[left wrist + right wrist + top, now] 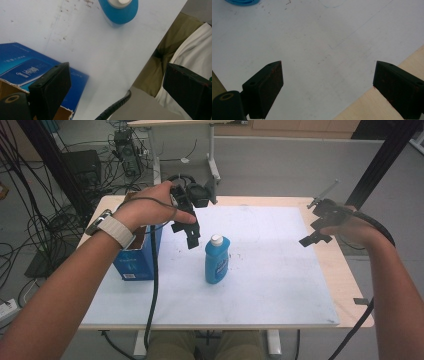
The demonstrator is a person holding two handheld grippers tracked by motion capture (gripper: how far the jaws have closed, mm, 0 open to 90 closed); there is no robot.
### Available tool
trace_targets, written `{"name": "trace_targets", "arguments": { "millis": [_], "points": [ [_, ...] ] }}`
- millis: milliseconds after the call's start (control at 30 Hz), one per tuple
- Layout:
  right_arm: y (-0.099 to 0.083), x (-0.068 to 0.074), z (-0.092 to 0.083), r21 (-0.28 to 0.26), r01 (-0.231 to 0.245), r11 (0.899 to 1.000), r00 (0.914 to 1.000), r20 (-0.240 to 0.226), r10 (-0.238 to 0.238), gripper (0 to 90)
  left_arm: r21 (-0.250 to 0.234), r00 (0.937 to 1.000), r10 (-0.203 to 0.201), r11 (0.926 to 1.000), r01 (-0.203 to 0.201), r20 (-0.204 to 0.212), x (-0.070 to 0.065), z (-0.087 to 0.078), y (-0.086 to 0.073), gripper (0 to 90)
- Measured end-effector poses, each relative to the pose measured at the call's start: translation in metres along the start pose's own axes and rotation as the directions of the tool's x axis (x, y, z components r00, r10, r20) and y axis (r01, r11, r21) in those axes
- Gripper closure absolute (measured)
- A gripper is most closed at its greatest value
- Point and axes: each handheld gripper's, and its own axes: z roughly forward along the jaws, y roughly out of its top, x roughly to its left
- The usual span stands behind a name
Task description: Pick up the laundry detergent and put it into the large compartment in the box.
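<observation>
Tool jaws stand wide on both sides, the left tool (191, 236) hanging just beside the blue bottle (217, 260) that lies mid-tabletop (280, 285), so it should probably straddle the body squarely below the white cap (216, 239); the blue box (134, 260) looks open-topped, contents hidden, the right tool (316, 232) idle.

— What sort of place is this?
— Probably a lab or workshop: loose cables (30, 215) tangle across the grey floor (280, 165), black frame posts (385, 155) flank the white-topped surface (270, 290).
— And electronics?
— Some box (125, 150), blurred.
</observation>
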Motion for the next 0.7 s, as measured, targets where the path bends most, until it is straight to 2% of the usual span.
{"name": "trace_targets", "arguments": {
  "millis": [67, 167, 267, 367, 533, 700],
  "points": [
    [0.0, 0.0, 0.0, -0.001, 0.001, 1.0, 1.0, -0.001, -0.001, 9.2, -0.004, 0.9999, -0.01, 0.9999, 0.01, -0.004, -0.001, 0.0, 0.001, 9.1],
    [-0.001, 0.0, 0.003, -0.004, 0.003, 1.0, 1.0, -0.003, -0.003, 9.2, -0.007, 0.9988, -0.048, 0.9988, 0.048, -0.007, -0.003, 0.003, 0.004, 9.2],
    [-0.001, -0.001, 0.005, 0.0, 0.004, 1.0, 1.0, -0.008, -0.004, 9.2, -0.017, 0.9951, -0.098, 0.995, 0.098, -0.008, -0.005, 0.005, 0.008, 9.2],
    [-0.002, -0.002, 0.007, -0.003, 0.001, 1.0, 0.9999, -0.01, -0.001, 9.3, -0.036, 0.988, -0.154, 0.9873, 0.154, 0.004, -0.004, 0.005, 0.009, 9.6],
    [-0.003, -0.002, 0.007, -0.011, 0.004, 1.0, 1.0, -0.008, -0.004, 9.2, -0.052, 0.9747, -0.223, 0.9734, 0.223, 0.006, -0.005, 0.007, 0.015, 9.6],
    [-0.007, -0.004, 0.008, -0.019, 0.007, 1.0, 0.9999, -0.011, -0.007, 9.2, -0.095, 0.9673, -0.253, 0.9627, 0.253, 0.013, -0.008, 0.011, 0.013, 9.6]
  ]
}}
